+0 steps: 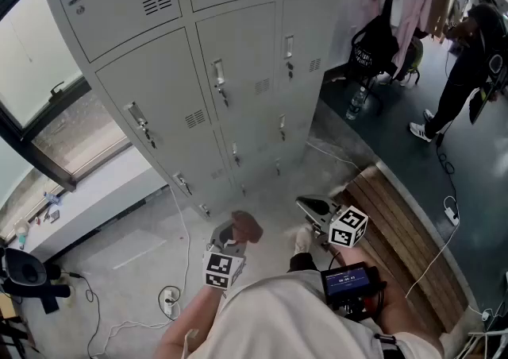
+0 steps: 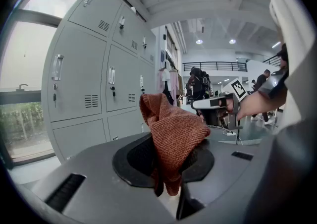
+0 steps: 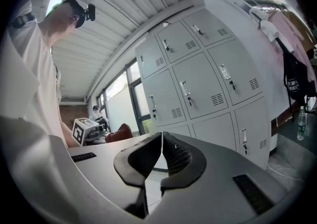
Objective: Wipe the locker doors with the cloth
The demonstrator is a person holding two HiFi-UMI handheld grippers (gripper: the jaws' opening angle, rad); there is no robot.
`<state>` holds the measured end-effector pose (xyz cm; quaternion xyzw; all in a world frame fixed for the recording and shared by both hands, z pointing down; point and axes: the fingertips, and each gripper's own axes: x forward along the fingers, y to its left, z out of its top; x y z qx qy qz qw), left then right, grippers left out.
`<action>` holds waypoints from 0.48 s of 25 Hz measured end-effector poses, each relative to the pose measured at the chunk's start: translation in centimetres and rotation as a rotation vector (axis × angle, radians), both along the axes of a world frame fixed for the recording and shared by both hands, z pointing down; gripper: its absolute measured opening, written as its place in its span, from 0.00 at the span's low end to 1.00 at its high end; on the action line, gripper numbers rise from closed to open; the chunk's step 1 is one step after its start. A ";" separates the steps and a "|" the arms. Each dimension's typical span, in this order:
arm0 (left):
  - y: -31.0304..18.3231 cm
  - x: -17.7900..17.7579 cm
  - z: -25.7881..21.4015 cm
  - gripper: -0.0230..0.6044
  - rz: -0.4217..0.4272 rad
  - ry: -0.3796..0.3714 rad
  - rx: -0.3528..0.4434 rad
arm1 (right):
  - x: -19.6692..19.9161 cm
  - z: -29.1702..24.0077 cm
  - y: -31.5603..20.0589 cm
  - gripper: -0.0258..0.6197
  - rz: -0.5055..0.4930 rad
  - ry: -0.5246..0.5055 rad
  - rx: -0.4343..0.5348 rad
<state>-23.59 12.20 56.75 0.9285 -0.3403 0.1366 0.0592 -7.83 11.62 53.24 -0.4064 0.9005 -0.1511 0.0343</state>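
A bank of grey locker doors (image 1: pixel 238 71) stands ahead of me, also filling the left gripper view's lockers (image 2: pixel 94 84) and the right gripper view's lockers (image 3: pixel 208 89). My left gripper (image 1: pixel 236 232) is shut on a rust-brown knitted cloth (image 2: pixel 171 136), which bunches up above the jaws; the cloth (image 1: pixel 248 225) shows as a small brown lump in the head view. The gripper hangs low, well short of the doors. My right gripper (image 1: pixel 311 208) is shut with nothing in it, jaws meeting tip to tip (image 3: pixel 161 141), beside the left one.
A wooden bench (image 1: pixel 405 230) runs along the right. A person in black (image 1: pixel 468 63) stands at the far right near hanging clothes (image 1: pixel 413 0) and a water bottle (image 1: pixel 357 103). Cables and a power strip (image 1: pixel 168 299) lie on the floor at left; a window (image 1: pixel 32 55) is at far left.
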 end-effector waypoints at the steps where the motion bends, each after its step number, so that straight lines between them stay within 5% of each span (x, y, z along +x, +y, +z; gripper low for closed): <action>1: -1.1 0.9 -0.1 0.15 -0.005 0.001 -0.003 | 0.7 0.0 -1.2 0.07 -0.007 0.000 0.003; 12: -14.7 12.4 -0.7 0.15 -0.127 -0.036 -0.023 | 12.2 0.4 -15.2 0.07 -0.108 0.013 -0.020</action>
